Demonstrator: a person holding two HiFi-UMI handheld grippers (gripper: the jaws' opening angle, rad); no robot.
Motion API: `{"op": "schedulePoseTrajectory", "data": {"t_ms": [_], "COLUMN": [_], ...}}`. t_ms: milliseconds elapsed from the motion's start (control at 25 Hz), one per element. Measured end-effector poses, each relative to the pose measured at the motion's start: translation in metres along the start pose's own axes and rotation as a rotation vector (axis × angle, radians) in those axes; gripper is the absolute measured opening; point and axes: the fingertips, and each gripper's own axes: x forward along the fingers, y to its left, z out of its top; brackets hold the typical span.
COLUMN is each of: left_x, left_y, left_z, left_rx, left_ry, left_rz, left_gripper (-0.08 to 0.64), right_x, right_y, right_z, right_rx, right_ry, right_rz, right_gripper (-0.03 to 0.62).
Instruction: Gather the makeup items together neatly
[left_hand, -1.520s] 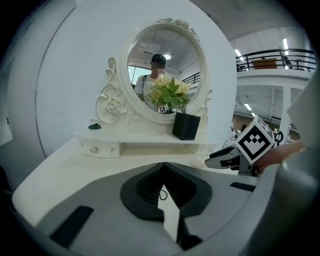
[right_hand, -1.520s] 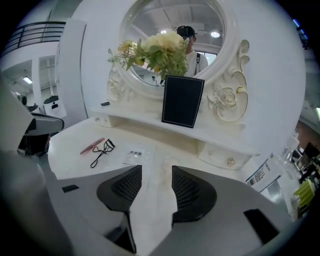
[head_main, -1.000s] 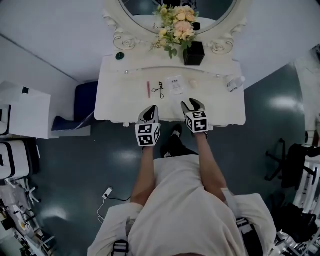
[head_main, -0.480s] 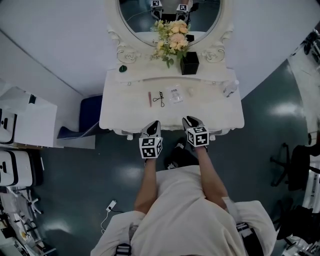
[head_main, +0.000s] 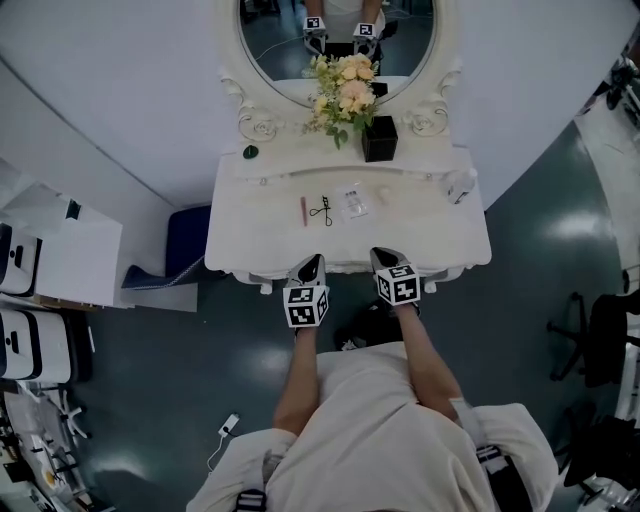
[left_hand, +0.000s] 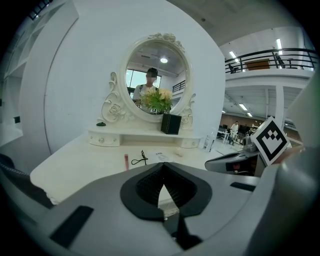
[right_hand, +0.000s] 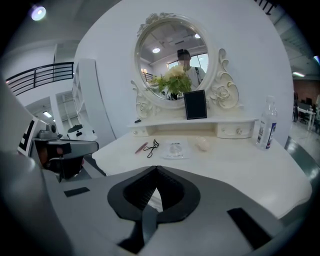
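Right gripper (head_main: 384, 257): jaws shut pad to pad with nothing between them. They have just closed from wide apart, on air. Left gripper (head_main: 311, 263): also closed at the tips, empty. Both hang side by side at the front edge of the dressing table (head_main: 240, 245), tips pointing toward it. They are a little further back from the top than a second ago and well apart from everything to be gathered. Judgement: an empty close this far short of the goods picks up nothing. The gathering looks not yet begun, and the jaws would need to part again before any pick. Makeup items lie in a loose row across the middle of the tabletop, none touching a gripper. Pink stick (right_hand: 141, 147), lying flat; eyelash curler (right_hand: 151, 146) just beside it to the right; clear packet (right_hand: 175, 149) next along, flat; pale puff (right_hand: 202, 144) beyond that, apart from the packet. All sit where they sat a second ago. Further out: a clear bottle (right_hand: 265, 125) upright near the right end. A raised back shelf (head_main: 300, 160) carries a small dark green object (head_main: 250, 152) at its left and a black vase (head_main: 380, 138) of peach and yellow flowers (head_main: 340, 90). Behind stands an oval mirror (head_main: 337, 40) in a carved white frame. Writing: the packet carries dark print and the bottle a label, both too small to read. The only clear marks are the black-and-white square patterns on the marker cubes (head_main: 305, 304). No brand legible.
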Motion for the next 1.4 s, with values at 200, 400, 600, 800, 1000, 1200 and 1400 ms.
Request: {"op": "schedulePoseTrajectory", "data": {"t_ms": [200, 400, 600, 800, 1000, 1200, 1400], "left_x": [0.003, 0.003, 0.005, 0.003, 0.002, 0.0, 0.0], "left_y": [0.0, 0.001, 0.001, 0.001, 0.001, 0.0, 0.002], "left_z": [-0.004, 0.003, 0.001, -0.002, 0.0, -0.002, -0.003], "left_rx": [-0.005, 0.004, 0.002, -0.005, -0.004, -0.004, -0.005], "left_ry": [0.009, 0.0, 0.0, 0.0, -0.003, -0.004, -0.007], "left_rz": [-0.003, -0.005, -0.013, -0.013, -0.013, -0.015, -0.014], "left_gripper": [0.014, 0.014, 0.014, 0.014, 0.014, 0.014, 0.014], "right_x": [0.001, 0.002, 0.004, 0.0, -0.001, -0.003, -0.003], "right_y": [0.001, -0.001, -0.005, -0.009, -0.007, -0.006, -0.008], "right_z": [0.0, 0.005, 0.004, 0.0, 0.0, -0.002, -0.002], "right_rx": [-0.028, -0.028, -0.012, 0.007, 0.009, 0.008, 0.009], "right_ry": [0.012, 0.008, 0.01, 0.007, 0.007, 0.01, 0.008], "right_rz": [0.005, -0.003, -0.005, -0.011, -0.008, -0.006, -0.008], "right_gripper": [0.04, 0.04, 0.04, 0.04, 0.04, 0.04, 0.04]}}
